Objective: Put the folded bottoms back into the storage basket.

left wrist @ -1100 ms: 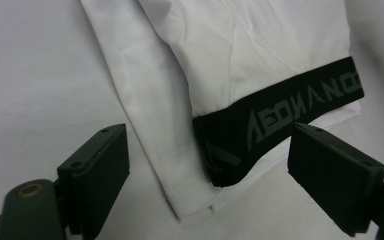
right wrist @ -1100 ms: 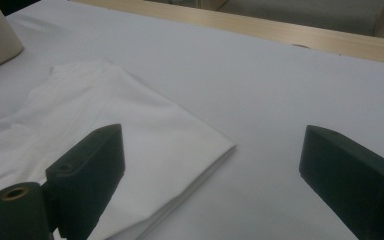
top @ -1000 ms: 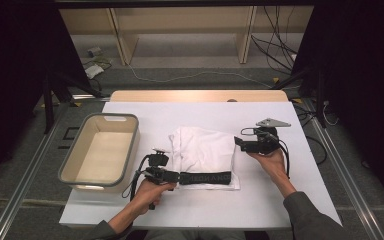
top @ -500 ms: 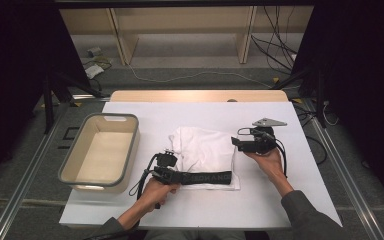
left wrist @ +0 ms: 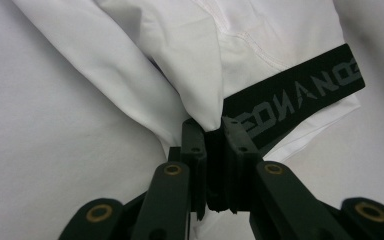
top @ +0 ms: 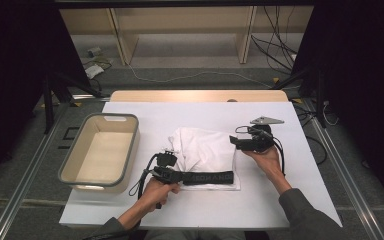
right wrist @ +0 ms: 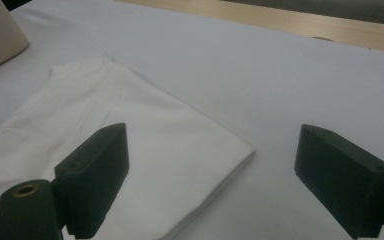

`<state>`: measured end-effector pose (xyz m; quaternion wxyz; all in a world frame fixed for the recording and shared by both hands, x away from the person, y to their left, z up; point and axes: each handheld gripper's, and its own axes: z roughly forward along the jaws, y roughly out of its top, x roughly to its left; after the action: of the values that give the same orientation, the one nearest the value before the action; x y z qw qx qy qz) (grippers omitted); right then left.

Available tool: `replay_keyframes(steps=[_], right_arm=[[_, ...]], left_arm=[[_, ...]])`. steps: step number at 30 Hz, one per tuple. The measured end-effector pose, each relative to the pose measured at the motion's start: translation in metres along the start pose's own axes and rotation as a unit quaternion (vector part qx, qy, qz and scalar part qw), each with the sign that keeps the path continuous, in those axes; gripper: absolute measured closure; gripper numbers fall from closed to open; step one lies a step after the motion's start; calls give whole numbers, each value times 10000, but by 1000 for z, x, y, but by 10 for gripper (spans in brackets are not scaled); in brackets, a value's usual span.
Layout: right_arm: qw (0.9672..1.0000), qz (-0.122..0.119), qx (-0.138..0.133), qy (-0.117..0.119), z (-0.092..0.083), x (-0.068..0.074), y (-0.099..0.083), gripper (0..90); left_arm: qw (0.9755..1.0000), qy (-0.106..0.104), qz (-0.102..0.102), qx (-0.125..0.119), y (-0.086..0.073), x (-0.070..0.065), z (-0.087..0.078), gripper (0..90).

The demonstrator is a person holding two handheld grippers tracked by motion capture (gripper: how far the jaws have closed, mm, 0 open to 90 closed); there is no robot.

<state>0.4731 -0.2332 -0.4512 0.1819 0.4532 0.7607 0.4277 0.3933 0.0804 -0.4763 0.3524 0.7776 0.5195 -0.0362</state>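
Left gripper (left wrist: 214,145) jaws just closed, pinching the folded white cloth garment (top: 205,152) at its black waistband, right gripper (right wrist: 230,175) spread wide beside it, so probably lifting into the beige plastic bin (top: 70,165) is left.

Ahead of the right hand-held gripper (top: 237,141), between its wide-apart jaws, lies the corner of the folded white garment (top: 205,150); beyond and to its right the white table (top: 190,112) is bare and passable. The left hand-held gripper (top: 172,176) has just been closing its jaws, which pinch the garment's edge beside the black waistband (top: 207,177). To its left stands the beige bin (top: 100,152), walls upright, blocking a level sweep that way. Behind both, the table's near strip lies bare.
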Motion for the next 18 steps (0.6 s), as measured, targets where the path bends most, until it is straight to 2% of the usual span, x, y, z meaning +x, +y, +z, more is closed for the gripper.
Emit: replay_keyframes(steps=[4,8,9,13,15,17,18], right_arm=[[10000,-18,39,5,2,-1,0,151],[10000,-24,67,17,3,-1,-1,151],[10000,-24,67,17,3,-1,-1,151],[10000,-15,42,31,4,0,0,151],[10000,-6,33,36,4,-1,1,151],[9999,48,138,81,7,-3,8,149],[9997,97,191,121,10,-5,11,148]], left_arm=[[9999,-41,85,102,0,1,0,661],[9988,331,296,213,0,-4,-1,459],[9983,424,316,233,0,-4,0,459],[9977,508,367,254,-1,-8,2,418],[9965,699,407,225,-1,-12,4,447],[9957,819,392,195,-1,-12,4,624],[9963,759,354,195,0,-9,4,693]])
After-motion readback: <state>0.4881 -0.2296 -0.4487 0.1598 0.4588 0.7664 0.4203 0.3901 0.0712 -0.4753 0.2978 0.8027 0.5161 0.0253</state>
